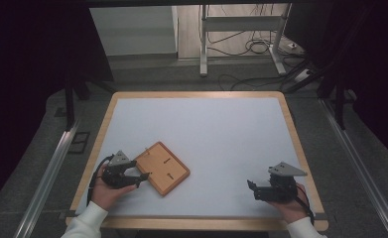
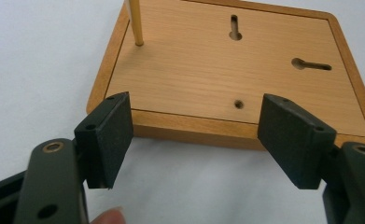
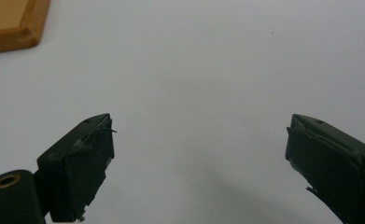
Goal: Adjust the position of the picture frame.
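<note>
A flat wooden board (image 1: 162, 168) lies on the white table (image 1: 216, 129) at the front left. In the left gripper view the board (image 2: 194, 70) shows two keyhole slots, a small hole and a thin upright peg (image 2: 135, 23) near a far corner. My left gripper (image 1: 143, 177) is open right at the board's near-left edge. Its jaws stand on either side of that edge (image 2: 196, 122) without touching it. My right gripper (image 1: 252, 188) rests at the front right, open over bare table (image 3: 199, 126), with nothing between its jaws. A corner of the board (image 3: 7, 23) shows far off.
The table has a wooden rim (image 1: 103, 130). Beyond its far edge is a floor with cables (image 1: 253, 47) and metal frame legs (image 1: 203, 44). Metal rails (image 1: 47, 173) run along both sides. Dark curtains hang at left and right.
</note>
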The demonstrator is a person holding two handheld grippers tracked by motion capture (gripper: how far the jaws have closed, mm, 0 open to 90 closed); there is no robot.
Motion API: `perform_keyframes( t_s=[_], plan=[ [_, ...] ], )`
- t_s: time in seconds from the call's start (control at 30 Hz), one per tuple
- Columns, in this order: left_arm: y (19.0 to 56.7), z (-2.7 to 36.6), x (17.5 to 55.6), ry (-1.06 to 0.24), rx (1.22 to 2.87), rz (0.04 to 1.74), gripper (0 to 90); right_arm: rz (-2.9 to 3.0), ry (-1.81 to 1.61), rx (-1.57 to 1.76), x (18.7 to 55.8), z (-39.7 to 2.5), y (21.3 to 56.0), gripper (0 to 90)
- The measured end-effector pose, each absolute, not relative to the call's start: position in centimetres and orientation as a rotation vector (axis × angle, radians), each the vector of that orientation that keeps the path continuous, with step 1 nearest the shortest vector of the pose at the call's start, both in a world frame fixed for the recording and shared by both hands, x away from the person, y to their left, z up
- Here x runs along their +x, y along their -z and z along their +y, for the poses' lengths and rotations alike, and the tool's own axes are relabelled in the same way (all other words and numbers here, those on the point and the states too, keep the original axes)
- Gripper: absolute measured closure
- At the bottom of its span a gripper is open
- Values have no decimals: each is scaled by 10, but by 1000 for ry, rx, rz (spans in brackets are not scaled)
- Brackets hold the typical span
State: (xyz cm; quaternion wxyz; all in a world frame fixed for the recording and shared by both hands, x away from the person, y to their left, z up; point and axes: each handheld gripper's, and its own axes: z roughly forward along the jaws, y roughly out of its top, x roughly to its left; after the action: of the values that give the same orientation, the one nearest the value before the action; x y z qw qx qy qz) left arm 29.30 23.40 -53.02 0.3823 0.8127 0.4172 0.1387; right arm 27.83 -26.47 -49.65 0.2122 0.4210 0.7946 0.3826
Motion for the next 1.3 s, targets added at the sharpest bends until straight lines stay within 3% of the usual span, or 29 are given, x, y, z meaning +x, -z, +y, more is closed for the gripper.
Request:
perform_keyframes(
  t_s=[1.3],
  plan=[
    [514, 237, 301, -356, 2039, 1091, 272, 2244, -960, 1126, 273, -259, 504, 137]
  ],
)
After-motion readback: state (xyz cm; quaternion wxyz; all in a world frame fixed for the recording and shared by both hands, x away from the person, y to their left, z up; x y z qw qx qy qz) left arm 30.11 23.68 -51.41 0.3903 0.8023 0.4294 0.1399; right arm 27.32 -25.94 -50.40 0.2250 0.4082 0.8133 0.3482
